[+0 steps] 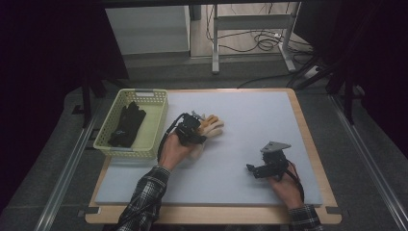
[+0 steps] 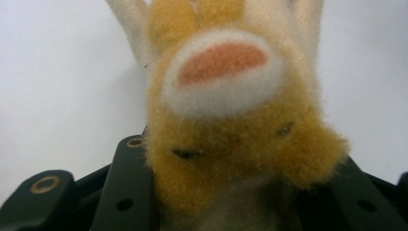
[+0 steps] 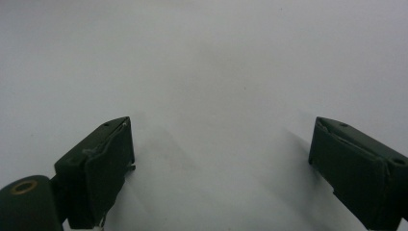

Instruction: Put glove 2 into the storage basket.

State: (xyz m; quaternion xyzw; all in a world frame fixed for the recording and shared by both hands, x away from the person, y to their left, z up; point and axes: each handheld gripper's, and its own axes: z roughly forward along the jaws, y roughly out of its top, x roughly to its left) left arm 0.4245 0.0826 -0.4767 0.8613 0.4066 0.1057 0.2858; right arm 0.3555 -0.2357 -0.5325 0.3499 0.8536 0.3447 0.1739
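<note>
1. Left gripper (image 1: 198,126): sat left of the mat's centre, just right of the basket; its jaws were clamped on the plush glove.
2. Plush glove (image 2: 231,120): tan and cream fleece with a pink pad ringed in white; pinched at its lower end, cream fingers pointing away over the grey mat (image 1: 250,120).
3. Right gripper (image 3: 221,163): rested near the mat's right front, well apart from the glove; jaws spread wide, with bare mat between them.
4. Basket (image 1: 159,120): pale yellow, at the table's left edge, containing a black glove (image 1: 126,124).
</note>
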